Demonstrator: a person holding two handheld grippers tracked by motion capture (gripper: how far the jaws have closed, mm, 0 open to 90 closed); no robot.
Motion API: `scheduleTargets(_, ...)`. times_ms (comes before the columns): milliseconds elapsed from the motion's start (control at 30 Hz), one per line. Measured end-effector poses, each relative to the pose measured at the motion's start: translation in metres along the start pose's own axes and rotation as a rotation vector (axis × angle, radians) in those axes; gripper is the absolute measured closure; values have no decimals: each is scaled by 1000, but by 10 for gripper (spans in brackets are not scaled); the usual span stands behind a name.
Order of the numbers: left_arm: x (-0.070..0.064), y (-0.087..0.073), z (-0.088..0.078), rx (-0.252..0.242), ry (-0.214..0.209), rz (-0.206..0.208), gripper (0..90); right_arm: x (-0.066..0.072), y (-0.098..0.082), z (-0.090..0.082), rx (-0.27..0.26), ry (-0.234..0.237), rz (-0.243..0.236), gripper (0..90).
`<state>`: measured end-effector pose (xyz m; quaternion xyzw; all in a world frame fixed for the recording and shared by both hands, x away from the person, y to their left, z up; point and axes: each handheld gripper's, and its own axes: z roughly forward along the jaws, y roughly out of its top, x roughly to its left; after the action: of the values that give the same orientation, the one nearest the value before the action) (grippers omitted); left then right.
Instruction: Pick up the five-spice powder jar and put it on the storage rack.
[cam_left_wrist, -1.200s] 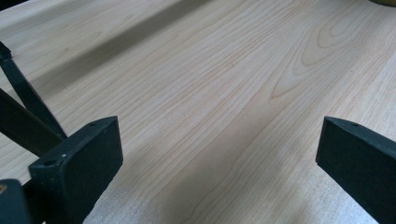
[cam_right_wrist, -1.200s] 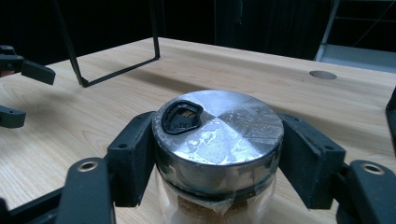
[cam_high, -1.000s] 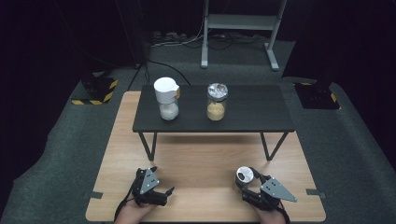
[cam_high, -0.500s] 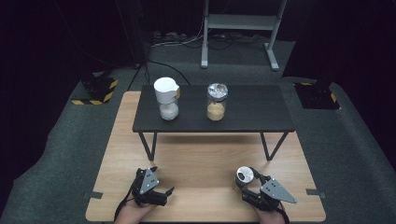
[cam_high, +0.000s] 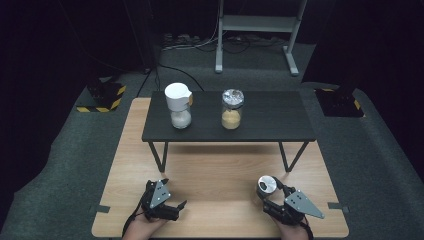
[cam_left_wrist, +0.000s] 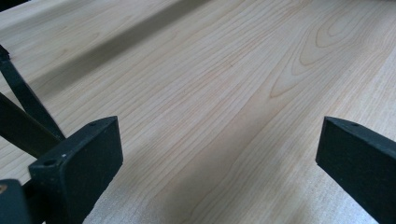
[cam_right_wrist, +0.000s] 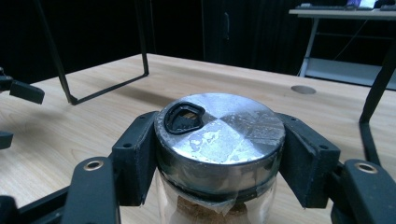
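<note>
The wooden table (cam_high: 220, 170) carries a low black shelf (cam_high: 270, 117) at its far side. On the shelf stand 2 containers: a white-topped jar (cam_high: 178, 105) at the left and a foil-capped jar (cam_high: 232, 109) just right of it, near each other but apart.

At the near right, the right gripper (cam_high: 270, 192) is clamped on a third jar (cam_right_wrist: 219, 140), its jaws pressing the metal lid (cam_right_wrist: 222, 126) from both sides. The jar stands upright on the table, with brownish contents visible under the lid.

At the near left, the left gripper (cam_high: 172, 205) hovers low over bare wood, jaws spread wide and holding nothing.

The grip sits high, on the lid rim rather than the glass, so I judge any lift should go straight up and slowly, keeping the jar vertical. If the lid is loose, the glass could drop away; the free left gripper could steady the body.
</note>
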<state>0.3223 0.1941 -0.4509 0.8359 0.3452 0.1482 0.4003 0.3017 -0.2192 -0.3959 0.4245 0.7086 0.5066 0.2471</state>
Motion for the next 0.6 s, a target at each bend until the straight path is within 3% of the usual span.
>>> scheduleTargets(600, 0, 0, 0, 1, 0, 3, 9, 9, 35, -8, -105, 2, -30, 347)
